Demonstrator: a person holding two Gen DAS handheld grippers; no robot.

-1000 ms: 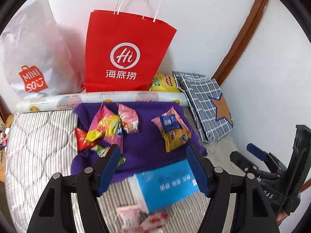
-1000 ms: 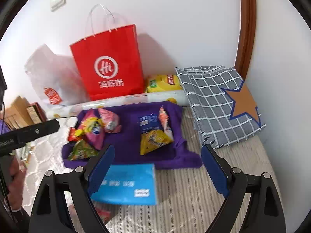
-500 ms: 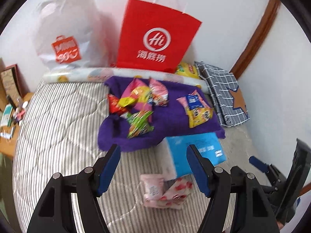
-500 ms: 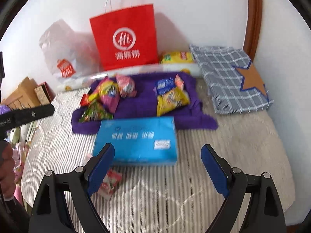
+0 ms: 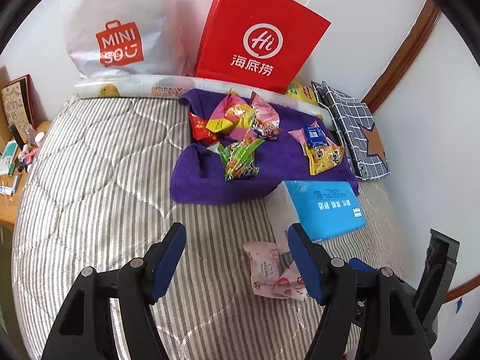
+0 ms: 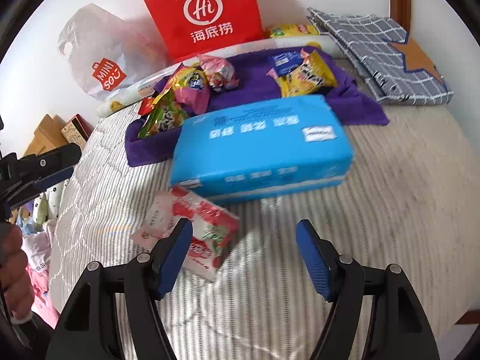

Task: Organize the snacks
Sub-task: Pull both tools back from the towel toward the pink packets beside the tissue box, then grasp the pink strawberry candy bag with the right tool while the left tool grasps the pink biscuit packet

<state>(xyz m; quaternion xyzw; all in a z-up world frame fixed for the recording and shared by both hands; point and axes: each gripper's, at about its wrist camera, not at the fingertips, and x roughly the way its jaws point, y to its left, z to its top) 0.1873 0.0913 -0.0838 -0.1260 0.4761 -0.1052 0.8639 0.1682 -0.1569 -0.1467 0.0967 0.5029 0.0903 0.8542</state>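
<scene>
1. Snack packets [image 5: 240,132] lying heaped on purple towel [image 5: 276,162] spread over striped quilted mattress [image 5: 99,180]; one cluster of pink, yellow, red and green packets at left end of towel, a second smaller group, yellow packet [image 6: 306,75] with blue one on top, at right end.
2. Pink strawberry snack packets [image 6: 192,225] lying off the towel on bare mattress, just in front of blue tissue pack [image 6: 261,147] and touching its near left corner.
3. Tissue pack lying flat against the towel's front edge.
4. Right gripper [image 6: 244,258] hovering low over mattress, jaws having just been closing yet standing apart, gripping nothing; left finger overlapping edge of strawberry packets in view, contact not clear.
5. Left gripper [image 5: 237,261] pointing down at mattress, jaws parted about halfway, nothing between pads; pink packets [image 5: 273,270] showing just beside its right finger.
6. Standing against wall behind towel: red paper bag [image 5: 258,33] with white handles, white MINISO plastic bag [image 5: 120,30], printed roll [image 5: 135,87] lying along their base.
7. Lying at far right of mattress: grey checked fabric bag [image 6: 381,57] with orange star.
8. Showing at left edge of right wrist view: person's hand [image 6: 15,267] holding the other gripper's frame.
</scene>
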